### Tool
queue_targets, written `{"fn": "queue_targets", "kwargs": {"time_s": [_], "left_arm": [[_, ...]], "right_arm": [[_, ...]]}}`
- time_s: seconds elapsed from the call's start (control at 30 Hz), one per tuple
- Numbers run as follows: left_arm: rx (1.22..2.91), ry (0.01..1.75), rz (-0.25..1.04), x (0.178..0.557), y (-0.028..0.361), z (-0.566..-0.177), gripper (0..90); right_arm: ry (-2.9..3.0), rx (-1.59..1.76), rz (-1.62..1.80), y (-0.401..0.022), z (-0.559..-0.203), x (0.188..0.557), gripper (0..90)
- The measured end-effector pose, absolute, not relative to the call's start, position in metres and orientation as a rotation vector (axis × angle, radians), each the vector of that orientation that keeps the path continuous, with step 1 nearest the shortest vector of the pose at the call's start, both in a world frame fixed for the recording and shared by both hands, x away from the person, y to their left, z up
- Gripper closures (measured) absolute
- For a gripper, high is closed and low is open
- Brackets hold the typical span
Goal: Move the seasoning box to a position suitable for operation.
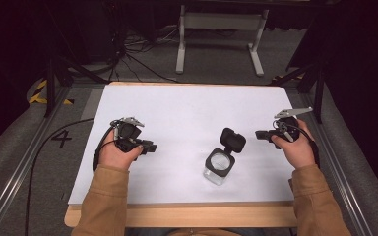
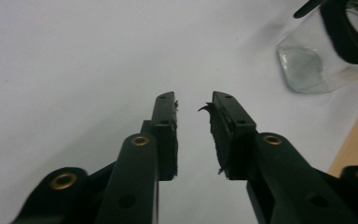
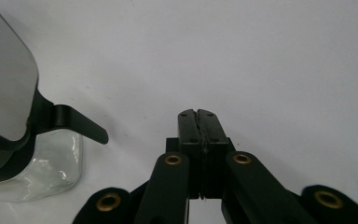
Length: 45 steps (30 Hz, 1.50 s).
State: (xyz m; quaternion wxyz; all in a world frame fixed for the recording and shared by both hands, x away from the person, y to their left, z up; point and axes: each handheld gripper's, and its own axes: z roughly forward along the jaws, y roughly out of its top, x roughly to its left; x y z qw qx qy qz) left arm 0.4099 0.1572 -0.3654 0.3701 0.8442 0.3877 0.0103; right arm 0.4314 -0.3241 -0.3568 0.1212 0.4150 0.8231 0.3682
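The sole obstacle on the white rectangular table sheet (image 1: 187,108) is the square clear glass jar with a raised black hinged lid (image 1: 220,167). Left, right and beyond the jar, the sheet is open. The lid projects past the jar's far side.

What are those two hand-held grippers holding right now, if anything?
Nothing. The left hand-held gripper is open and empty; the right hand-held gripper is shut on nothing. The glass jar stands untouched.
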Motion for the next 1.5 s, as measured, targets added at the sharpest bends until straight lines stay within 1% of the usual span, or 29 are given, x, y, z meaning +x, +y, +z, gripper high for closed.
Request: {"fn": "queue_targets", "kwargs": {"time_s": [0.03, 0.07, 0.1, 0.27, 0.3, 0.33, 0.4, 0.5, 0.67, 0.9, 1.27, 1.5], "left_arm": [[2.166, 0.987, 0.027, 0.410, 0.157, -0.364, 74.9], [2.160, 0.985, 0.013, 0.409, 0.154, -0.363, 77.6], [2.160, 0.985, 0.013, 0.409, 0.154, -0.363, 78.2], [2.194, 0.902, -0.016, 0.406, 0.144, -0.358, 84.3], [2.202, 0.877, -0.025, 0.404, 0.141, -0.356, 84.3], [2.209, 0.838, -0.043, 0.401, 0.134, -0.354, 87.5], [2.217, 0.814, -0.054, 0.400, 0.130, -0.353, 89.5], [2.250, 0.749, -0.079, 0.394, 0.115, -0.350, 89.8], [2.273, 0.675, -0.096, 0.388, 0.102, -0.347, 90.0], [2.329, 0.604, -0.121, 0.383, 0.081, -0.349, 90.0], [2.370, 0.511, -0.229, 0.379, 0.042, -0.370, 90.0], [2.411, 0.474, -0.262, 0.378, 0.022, -0.384, 90.0]], "right_arm": [[2.408, 1.201, 1.087, -0.325, -0.355, 0.430, 90.0], [2.398, 1.190, 1.114, -0.328, -0.353, 0.428, 90.0], [2.393, 1.190, 1.119, -0.329, -0.352, 0.427, 90.0], [2.358, 1.173, 1.189, -0.333, -0.345, 0.422, 90.0], [2.358, 1.173, 1.189, -0.333, -0.345, 0.422, 90.0], [2.354, 1.168, 1.216, -0.333, -0.344, 0.421, 90.0], [2.353, 1.164, 1.226, -0.332, -0.343, 0.420, 90.0], [2.355, 1.135, 1.247, -0.329, -0.341, 0.418, 90.0], [2.361, 1.103, 1.271, -0.325, -0.335, 0.414, 90.0], [2.385, 1.063, 1.370, -0.319, -0.331, 0.409, 90.0], [2.381, 1.000, 1.380, -0.311, -0.325, 0.403, 90.0], [2.385, 0.986, 1.421, -0.308, -0.326, 0.401, 90.0]]}}
